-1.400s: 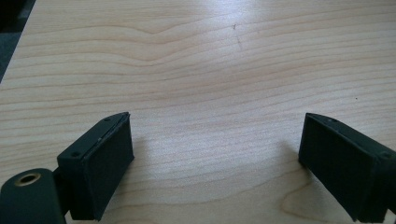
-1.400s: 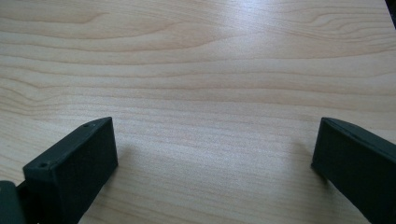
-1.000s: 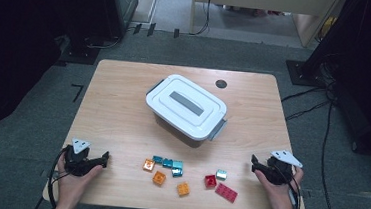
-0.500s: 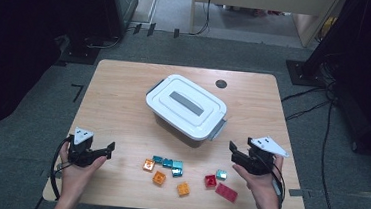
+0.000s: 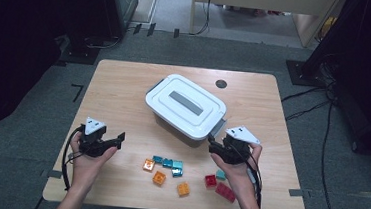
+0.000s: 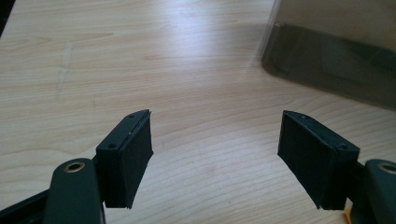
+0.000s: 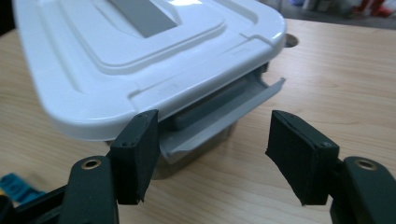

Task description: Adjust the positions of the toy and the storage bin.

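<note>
Step in hand, as judged: release of latch (image 7: 219, 116) on near right end of storage box (image 5: 186, 106), mid-bench. Right tongs (image 7: 210, 154) wide open, empty, astride latch. Hook flap edge, lift squarely. Left tongs (image 6: 219, 154) wide open, empty; brace box.

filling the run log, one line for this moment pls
right gripper: open, at box latch | left gripper: open, over table | lid on

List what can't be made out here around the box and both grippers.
- Box contents: high view, shut white lid covers them.
- Box in left gripper view: blurred, cut by the frame edges.
- Teal brick: high view, partly behind the right gripper.
- Latch state: right gripper view, unclear.
</note>
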`<state>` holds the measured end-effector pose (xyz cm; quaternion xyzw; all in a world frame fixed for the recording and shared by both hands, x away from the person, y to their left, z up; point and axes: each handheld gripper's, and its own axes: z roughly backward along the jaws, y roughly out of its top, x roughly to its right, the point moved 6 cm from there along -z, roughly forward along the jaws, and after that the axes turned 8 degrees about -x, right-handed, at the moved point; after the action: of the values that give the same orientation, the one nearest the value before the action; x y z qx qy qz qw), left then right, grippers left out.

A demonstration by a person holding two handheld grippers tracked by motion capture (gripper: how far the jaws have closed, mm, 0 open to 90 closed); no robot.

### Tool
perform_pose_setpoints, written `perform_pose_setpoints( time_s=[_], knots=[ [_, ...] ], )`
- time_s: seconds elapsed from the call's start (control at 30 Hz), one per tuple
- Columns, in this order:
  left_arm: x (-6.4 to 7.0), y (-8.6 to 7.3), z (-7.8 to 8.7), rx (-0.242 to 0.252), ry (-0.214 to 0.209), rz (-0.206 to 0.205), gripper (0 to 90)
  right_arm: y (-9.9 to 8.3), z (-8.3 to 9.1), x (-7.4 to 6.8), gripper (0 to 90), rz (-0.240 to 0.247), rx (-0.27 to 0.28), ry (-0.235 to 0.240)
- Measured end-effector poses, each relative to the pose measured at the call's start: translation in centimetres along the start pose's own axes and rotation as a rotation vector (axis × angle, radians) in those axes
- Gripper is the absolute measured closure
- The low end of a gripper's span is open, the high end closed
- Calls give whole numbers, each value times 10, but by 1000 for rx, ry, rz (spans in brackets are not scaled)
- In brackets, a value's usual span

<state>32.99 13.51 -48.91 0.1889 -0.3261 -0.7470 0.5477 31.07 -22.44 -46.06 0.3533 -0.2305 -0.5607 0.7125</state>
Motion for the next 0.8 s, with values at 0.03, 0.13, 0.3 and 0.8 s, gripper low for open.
perform_pose_setpoints(
  time_s=[0.03,0.13,0.3,0.8],
  knots=[
    [4,3,-1,-1,-3,-13,268,-3,-2,4,340,-9,-5,1],
    [7,5,-2,1,-5,-22,278,-4,-3,6,380,-12,-10,1],
    [15,11,-4,13,-21,-30,314,-8,-5,17,499,14,-29,-36],
    [34,41,-23,56,-69,10,487,6,-16,35,713,-157,34,25]
  ],
)
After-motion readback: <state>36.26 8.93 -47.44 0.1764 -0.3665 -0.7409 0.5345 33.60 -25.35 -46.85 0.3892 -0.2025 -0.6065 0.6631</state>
